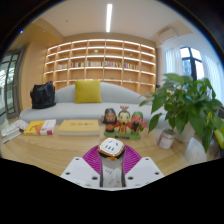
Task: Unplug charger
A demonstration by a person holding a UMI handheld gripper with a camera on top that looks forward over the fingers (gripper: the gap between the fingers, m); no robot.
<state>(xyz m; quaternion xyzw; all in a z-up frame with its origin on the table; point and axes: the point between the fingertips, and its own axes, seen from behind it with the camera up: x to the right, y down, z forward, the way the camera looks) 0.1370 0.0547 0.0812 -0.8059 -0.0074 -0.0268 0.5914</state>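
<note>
A small white charger [111, 147] with a rounded, brownish-rimmed top sits between my gripper's [111, 157] two fingers. The purple pads [92, 158] press against it on both sides, and it is held up above the wooden table [40, 150]. A white cable or stem runs down from it between the fingers. No socket or power strip shows in the gripper view.
Beyond the fingers stand several small figurines [124, 121], a flat yellow box [80, 127] and books [40, 127]. A potted green plant [185, 105] stands on the right. Behind are a white sofa with a yellow cushion [88, 91], a black bag [43, 95] and wall shelves.
</note>
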